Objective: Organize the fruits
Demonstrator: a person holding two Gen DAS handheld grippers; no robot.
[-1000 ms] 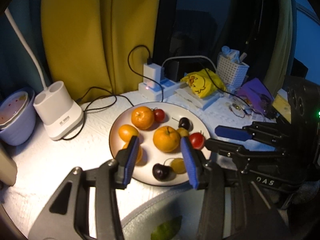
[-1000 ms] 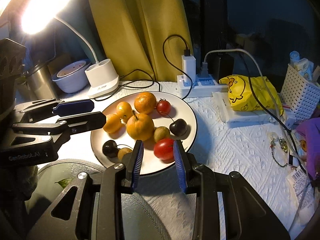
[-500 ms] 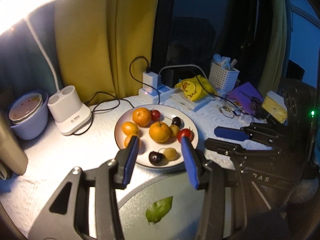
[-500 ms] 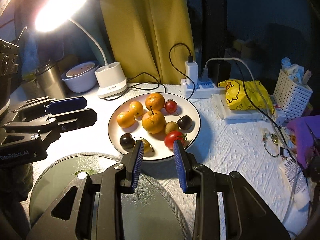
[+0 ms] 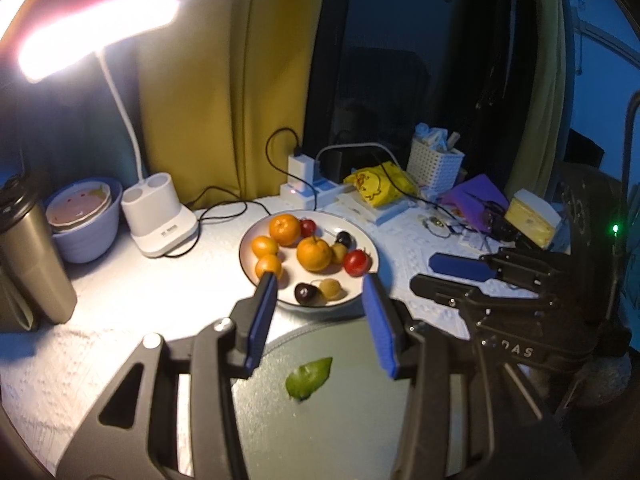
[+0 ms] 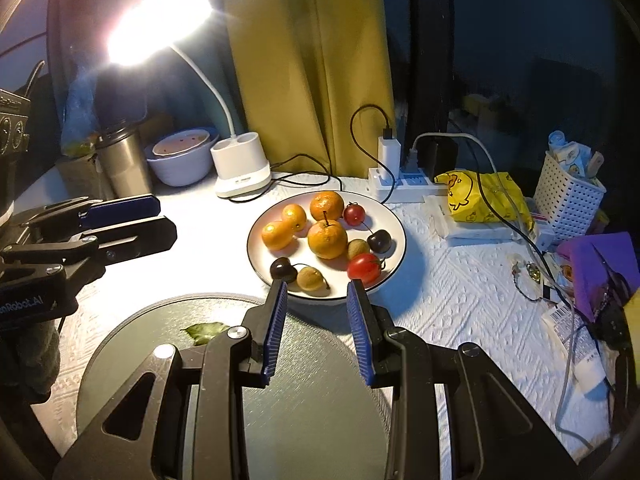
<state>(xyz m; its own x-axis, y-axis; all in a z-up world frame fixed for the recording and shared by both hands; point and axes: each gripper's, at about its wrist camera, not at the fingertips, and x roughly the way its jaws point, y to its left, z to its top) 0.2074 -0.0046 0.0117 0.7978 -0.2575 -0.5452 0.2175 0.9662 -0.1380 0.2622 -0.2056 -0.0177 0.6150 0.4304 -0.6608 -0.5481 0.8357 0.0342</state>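
A white plate (image 5: 370, 246) (image 6: 394, 218) holds several oranges (image 5: 314, 253) (image 6: 327, 238), red tomatoes (image 5: 357, 262) (image 6: 364, 267), dark cherries (image 5: 305, 293) (image 6: 283, 269) and small brown fruits (image 5: 330, 288) (image 6: 310, 278). My left gripper (image 5: 318, 286) is open and empty, held above a grey round mat (image 5: 340, 420) in front of the plate. My right gripper (image 6: 317, 290) is open and empty, just short of the plate's near rim. Each gripper shows in the other's view, the right (image 5: 444, 274) and the left (image 6: 154, 216). A green leaf (image 5: 309, 372) (image 6: 206, 330) lies on the mat (image 6: 312, 420).
A lit desk lamp stands on a white base (image 5: 160, 218) (image 6: 240, 170) behind the plate. A purple bowl (image 5: 84, 216) and steel tumbler (image 5: 34, 256) are at the left. A power strip (image 6: 400, 184), yellow bag (image 6: 480, 196), white basket (image 6: 570, 196) and clutter fill the right.
Both grippers have pulled back and up from the plate. The fruit now looks smaller and farther, and the lamp head and more of the grey mat have come into view.
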